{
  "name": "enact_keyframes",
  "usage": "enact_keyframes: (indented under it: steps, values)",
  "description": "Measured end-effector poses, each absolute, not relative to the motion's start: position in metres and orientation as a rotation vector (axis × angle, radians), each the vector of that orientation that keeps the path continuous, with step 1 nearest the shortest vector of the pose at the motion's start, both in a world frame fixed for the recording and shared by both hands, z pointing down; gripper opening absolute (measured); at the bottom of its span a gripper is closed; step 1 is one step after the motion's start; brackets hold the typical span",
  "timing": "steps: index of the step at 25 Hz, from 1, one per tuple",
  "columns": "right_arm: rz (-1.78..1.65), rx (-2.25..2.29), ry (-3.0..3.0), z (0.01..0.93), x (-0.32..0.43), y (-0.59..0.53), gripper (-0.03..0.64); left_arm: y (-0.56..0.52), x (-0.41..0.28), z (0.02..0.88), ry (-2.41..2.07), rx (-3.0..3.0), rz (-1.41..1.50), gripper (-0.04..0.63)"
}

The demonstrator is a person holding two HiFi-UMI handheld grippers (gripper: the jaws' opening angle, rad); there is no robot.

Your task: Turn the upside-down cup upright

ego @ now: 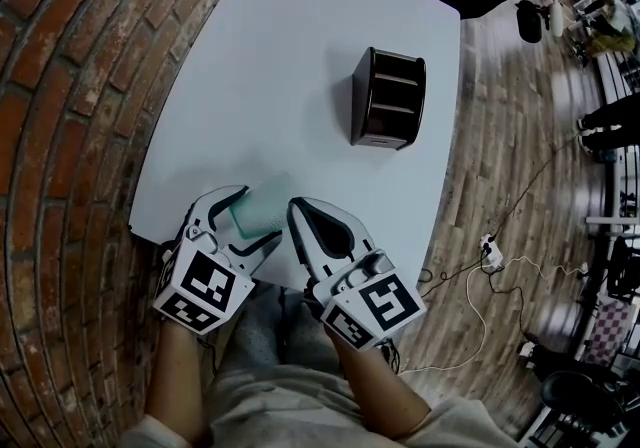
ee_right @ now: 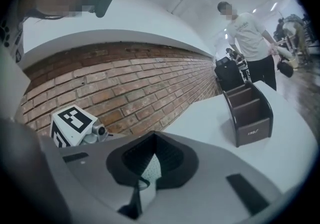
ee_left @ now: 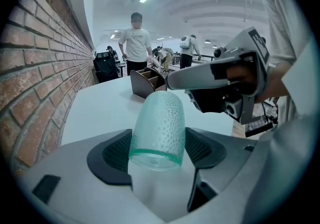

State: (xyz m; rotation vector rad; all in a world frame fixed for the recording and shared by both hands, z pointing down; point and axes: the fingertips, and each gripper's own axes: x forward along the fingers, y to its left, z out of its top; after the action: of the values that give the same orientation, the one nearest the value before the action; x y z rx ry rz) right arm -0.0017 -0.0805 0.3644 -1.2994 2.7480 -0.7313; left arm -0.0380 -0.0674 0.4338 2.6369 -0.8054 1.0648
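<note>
Lower left of the head view: grips the pale green dimpled cup (ego: 266, 204) by its sides in the left tool (ego: 250, 219), tilted, near the front edge of the white bench (ego: 250, 66). Just right of that, has the right tool (ego: 297, 210) clenched shut on nothing, tip beside the cup. Upper right of centre: dark divided organiser (ego: 388, 96), upright, well apart.
</note>
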Motion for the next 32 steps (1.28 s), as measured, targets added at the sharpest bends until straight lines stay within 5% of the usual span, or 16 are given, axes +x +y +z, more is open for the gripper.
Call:
enact_keyframes:
  steps: [32]
  values:
    - [-0.913, -1.520, 2.689, 0.436, 0.028, -0.080, 0.006, -0.052, -0.009, 0.451, -0.575, 2.622, 1.347, 0.319]
